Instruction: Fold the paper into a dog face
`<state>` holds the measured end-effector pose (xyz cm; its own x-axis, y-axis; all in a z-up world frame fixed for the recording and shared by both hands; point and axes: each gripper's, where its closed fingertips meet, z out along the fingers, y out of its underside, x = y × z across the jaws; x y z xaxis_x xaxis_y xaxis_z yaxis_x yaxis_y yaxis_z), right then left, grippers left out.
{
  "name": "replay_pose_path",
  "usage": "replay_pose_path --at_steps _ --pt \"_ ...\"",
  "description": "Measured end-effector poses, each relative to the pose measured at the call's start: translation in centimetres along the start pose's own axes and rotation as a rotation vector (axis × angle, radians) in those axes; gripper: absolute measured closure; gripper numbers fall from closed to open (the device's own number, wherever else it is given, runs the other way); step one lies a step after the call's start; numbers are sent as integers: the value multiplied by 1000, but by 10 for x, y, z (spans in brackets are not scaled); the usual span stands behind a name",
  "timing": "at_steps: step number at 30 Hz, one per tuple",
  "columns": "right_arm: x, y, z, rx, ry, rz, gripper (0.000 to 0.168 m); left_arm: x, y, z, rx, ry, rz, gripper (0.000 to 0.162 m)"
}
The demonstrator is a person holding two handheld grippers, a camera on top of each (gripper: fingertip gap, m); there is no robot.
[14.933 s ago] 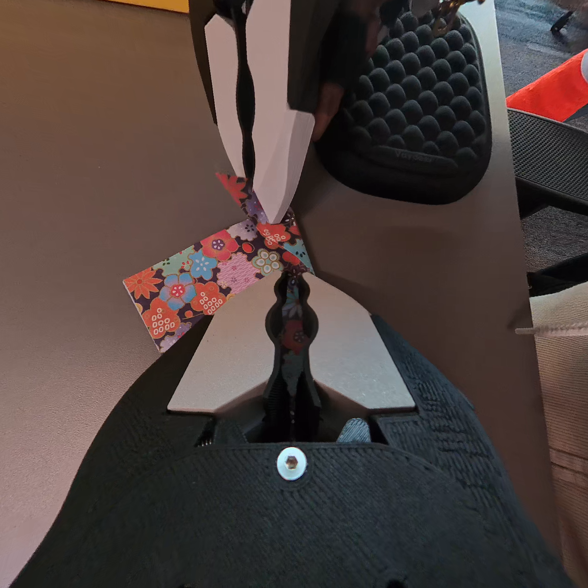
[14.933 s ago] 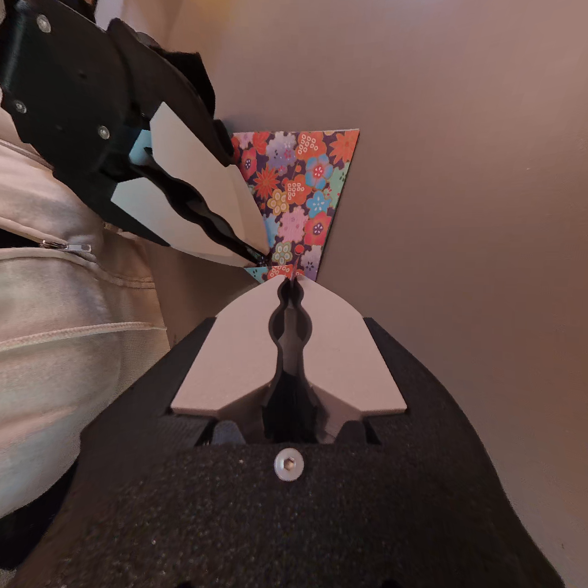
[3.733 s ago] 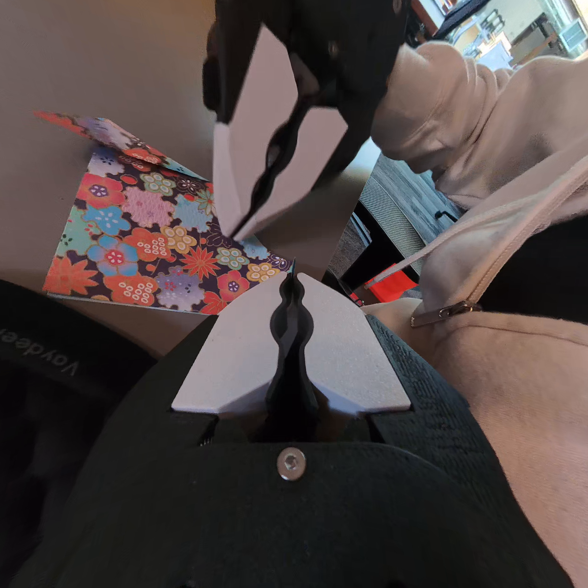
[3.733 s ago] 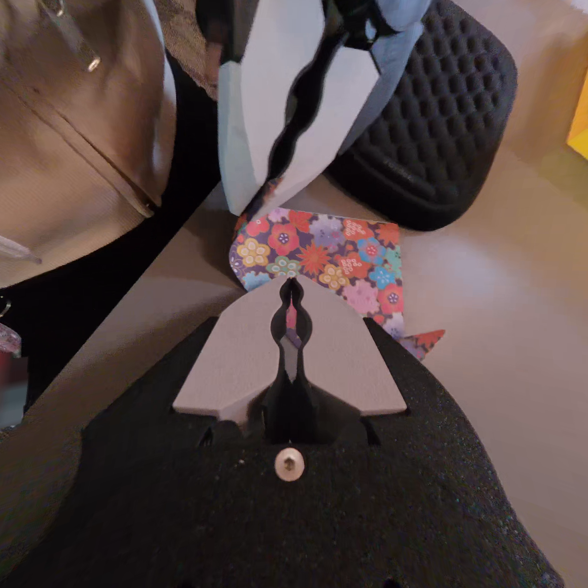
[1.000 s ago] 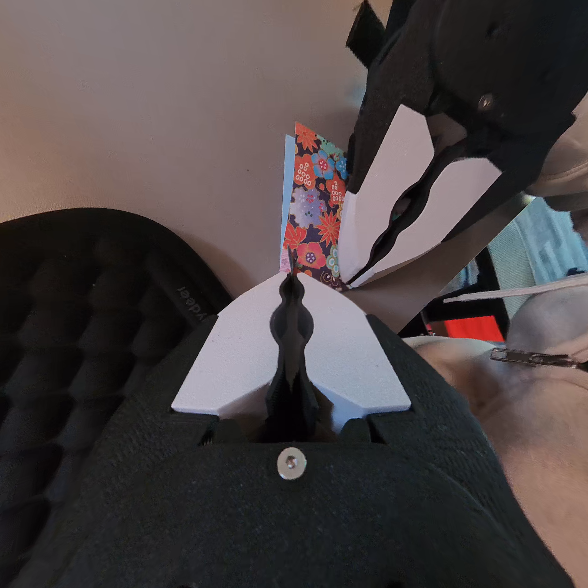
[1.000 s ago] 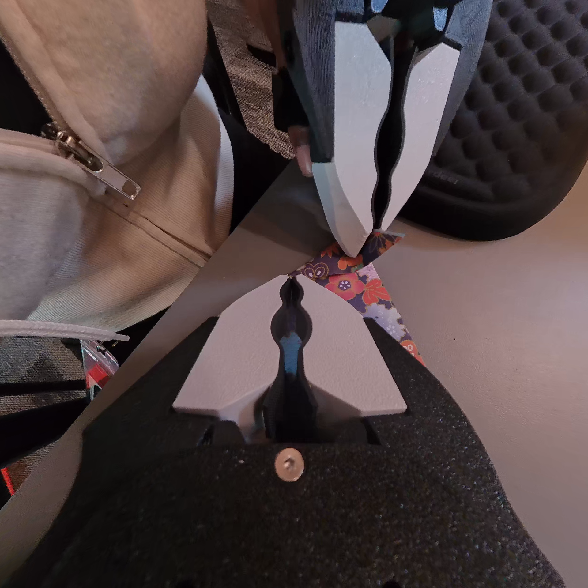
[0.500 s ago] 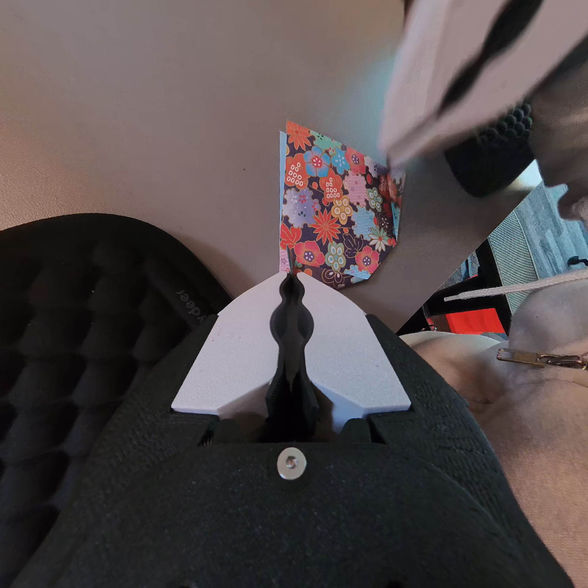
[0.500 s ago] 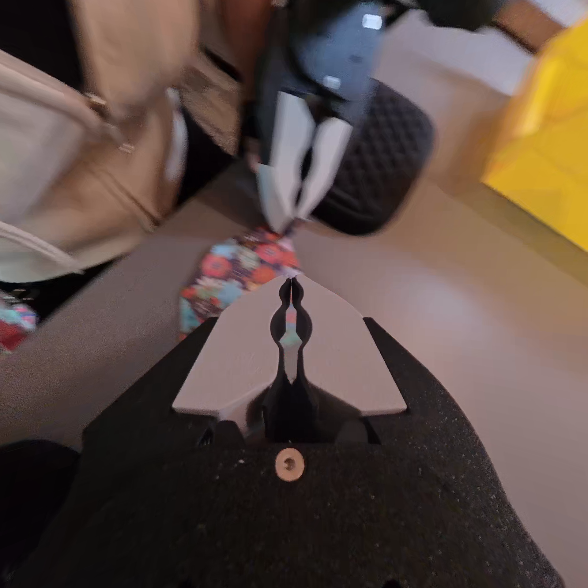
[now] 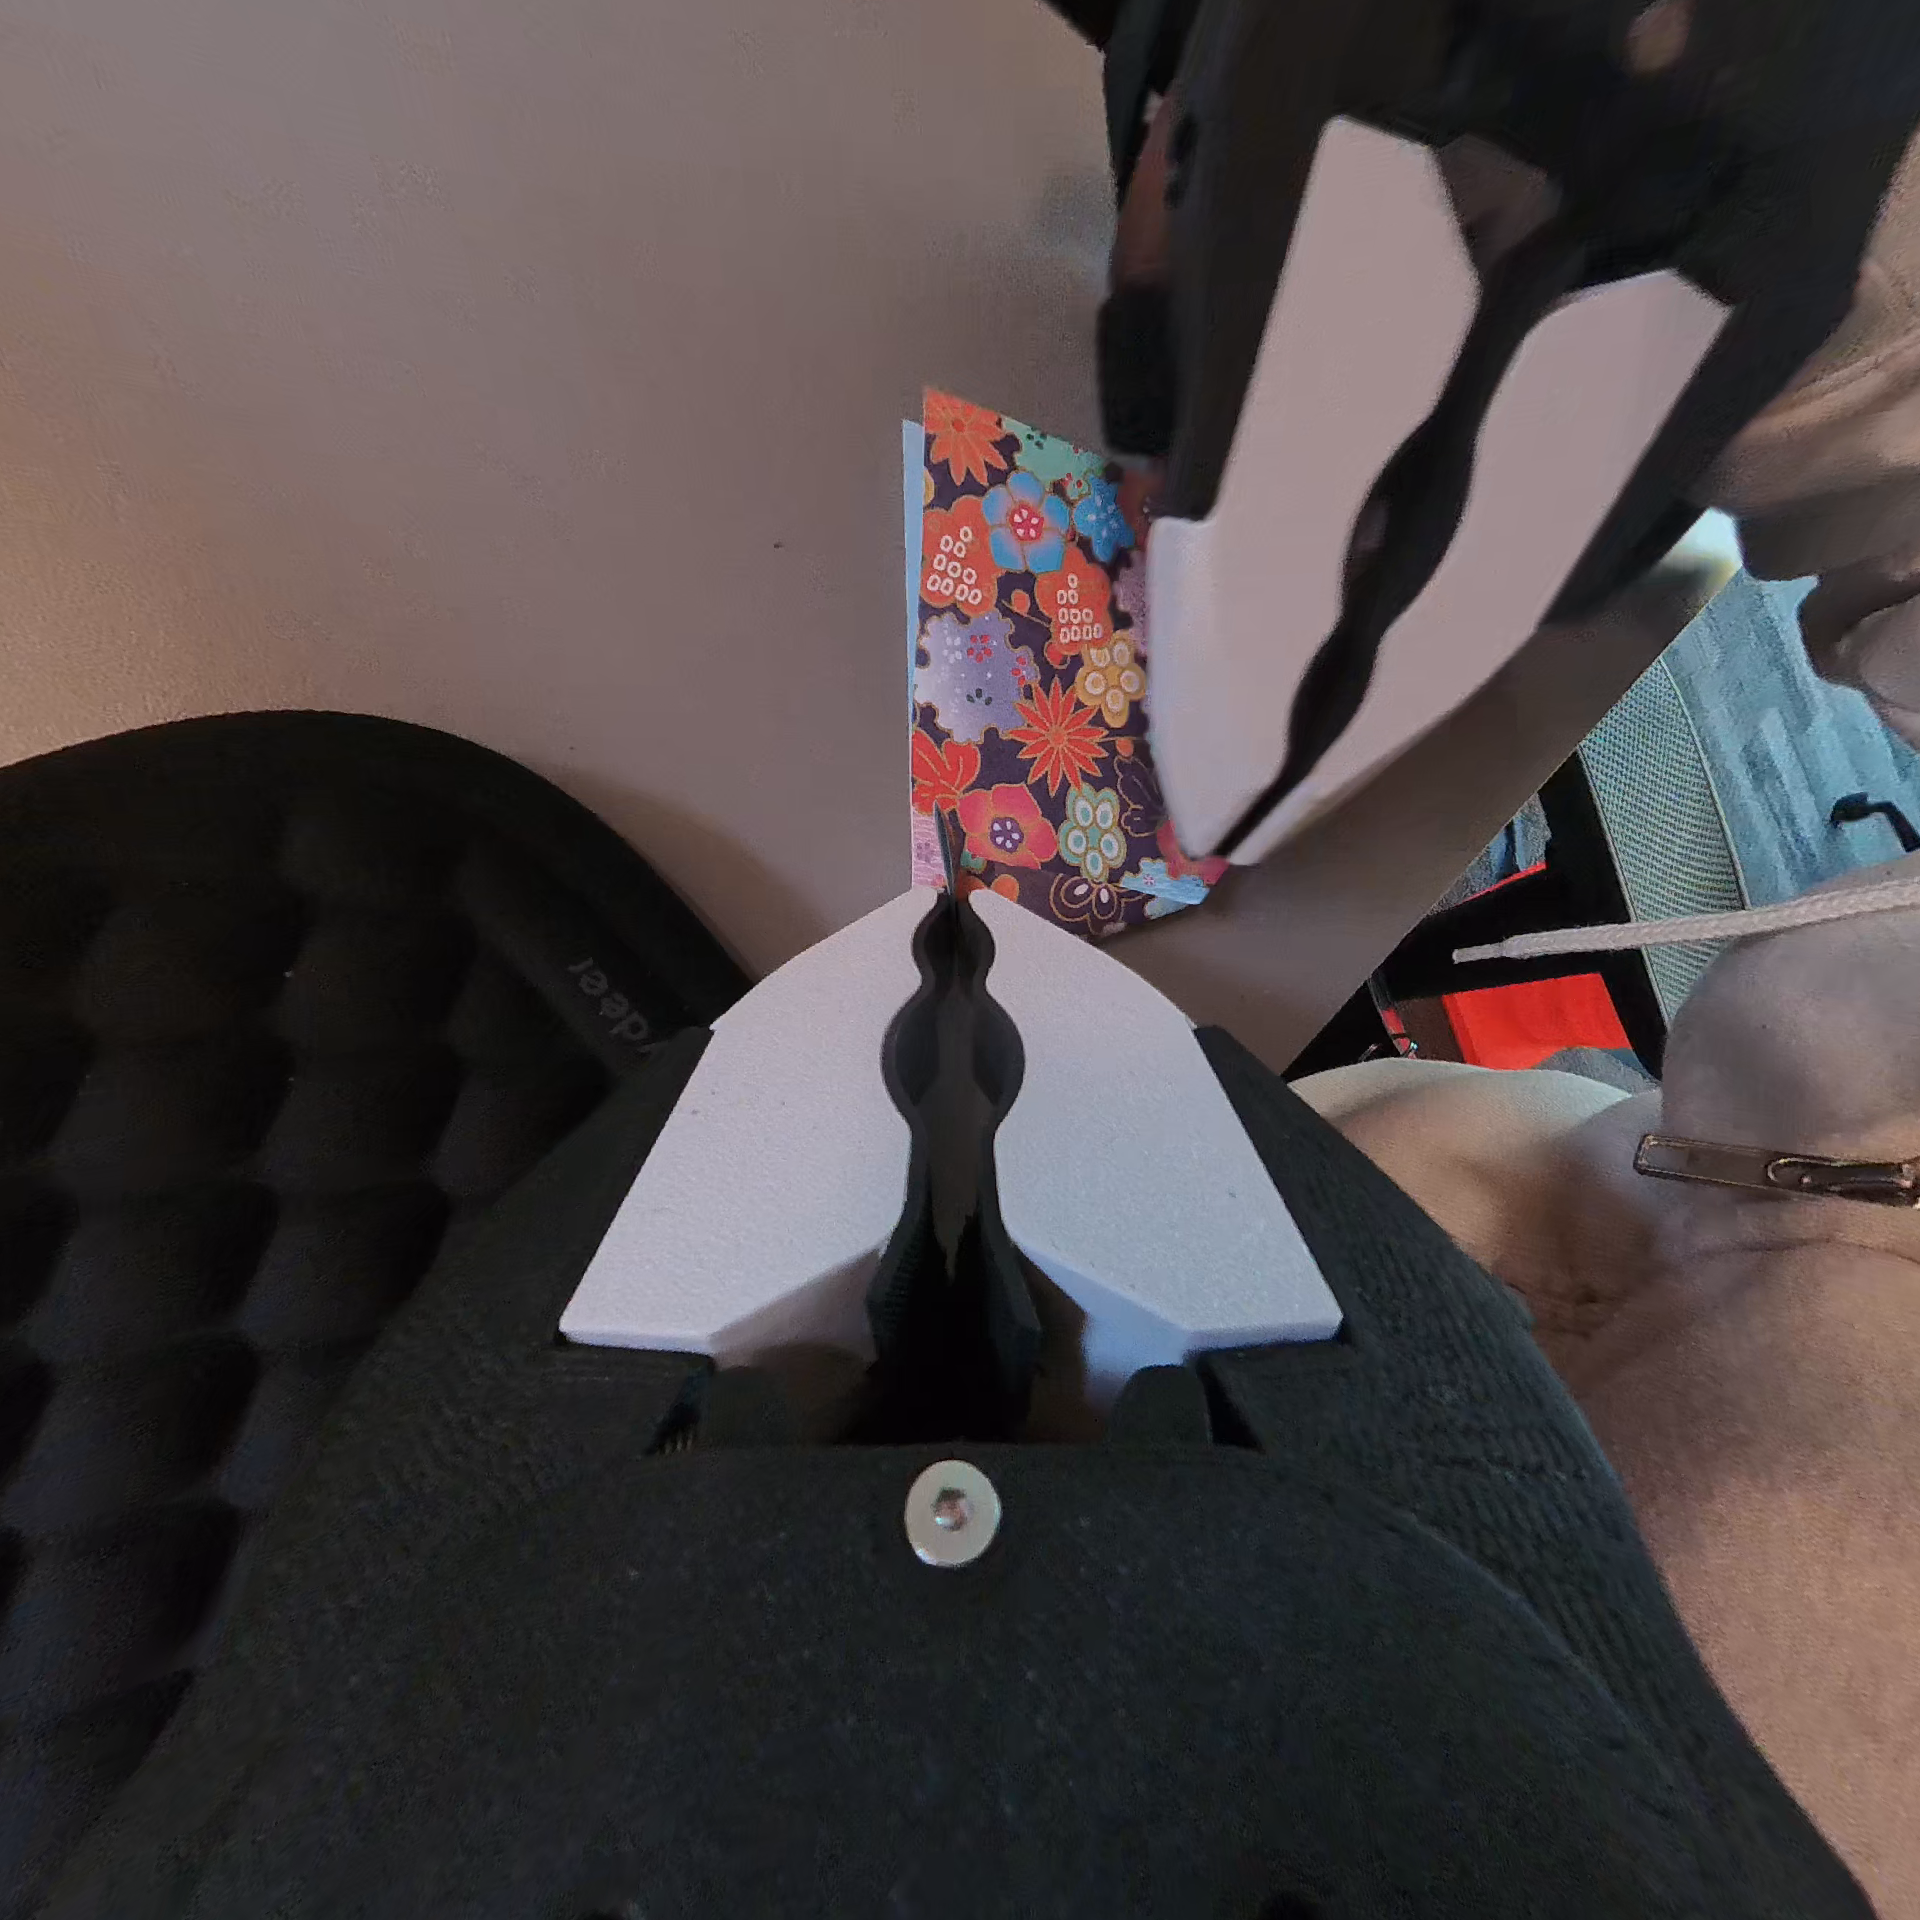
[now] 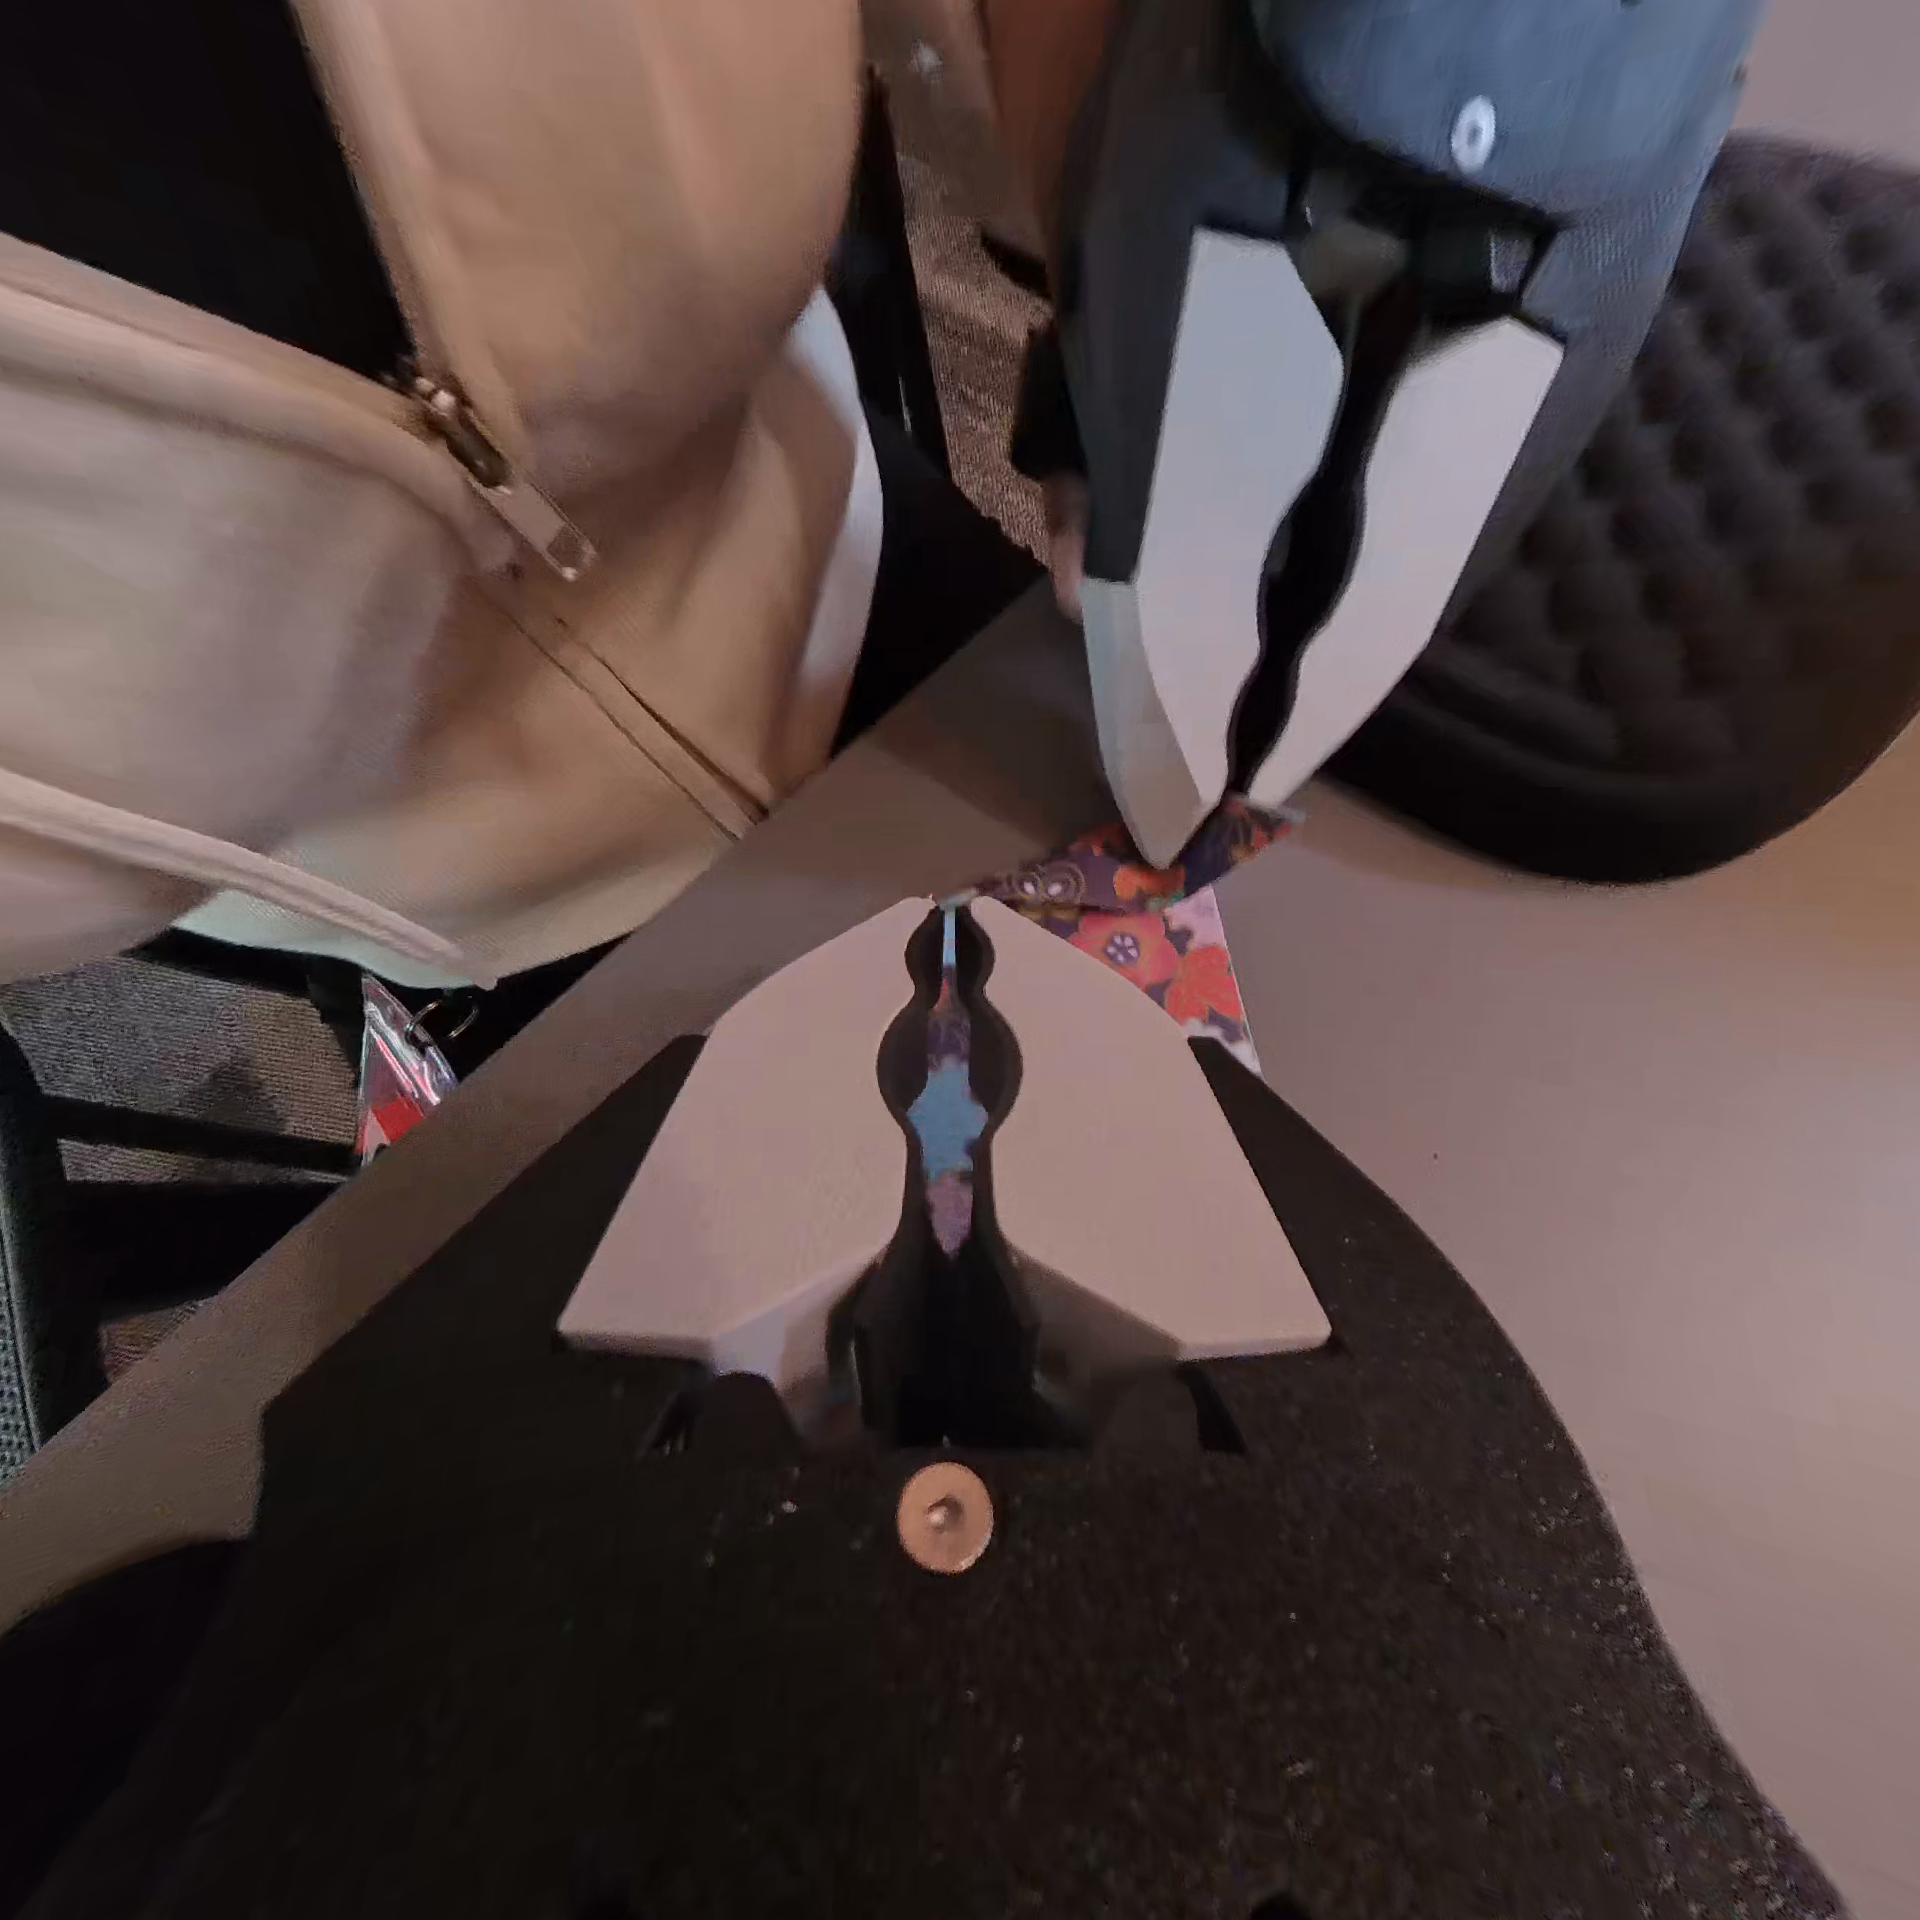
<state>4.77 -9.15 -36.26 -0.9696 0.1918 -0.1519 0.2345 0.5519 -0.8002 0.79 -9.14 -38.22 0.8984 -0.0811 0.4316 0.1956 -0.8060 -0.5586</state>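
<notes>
Both grippers are clamped on the flowered paper point(image 9: 1023, 665), which stands on edge just above the table point(image 9: 468, 364) beside a black cushion point(image 9: 239, 1039). The left gripper point(image 9: 951, 904) pinches one corner as an anchor; the right gripper point(image 10: 948, 914) grips the opposite tip (a strip shows between its fingers), probably so that flap can be creased.
</notes>
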Motion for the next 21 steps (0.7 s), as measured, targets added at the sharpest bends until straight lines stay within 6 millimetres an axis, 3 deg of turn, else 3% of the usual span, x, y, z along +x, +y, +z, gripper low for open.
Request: replay_pose_path --at_steps 3,5,12,16,21 --pt "6 3 -3 50 -16 75 168 5 1 -1 -20 25 32 161" --pt "6 18 0 -50 -49 118 168 8 -7 -3 8 46 80 162" --pt "0 19 2 -71 -107 105 168 2 -16 4 -48 36 206 161" --pt "0 19 3 -72 -111 103 168 12 -29 1 17 137 235 161" --pt "-3 18 4 -79 -130 84 168 7 -25 11 -60 115 276 161"
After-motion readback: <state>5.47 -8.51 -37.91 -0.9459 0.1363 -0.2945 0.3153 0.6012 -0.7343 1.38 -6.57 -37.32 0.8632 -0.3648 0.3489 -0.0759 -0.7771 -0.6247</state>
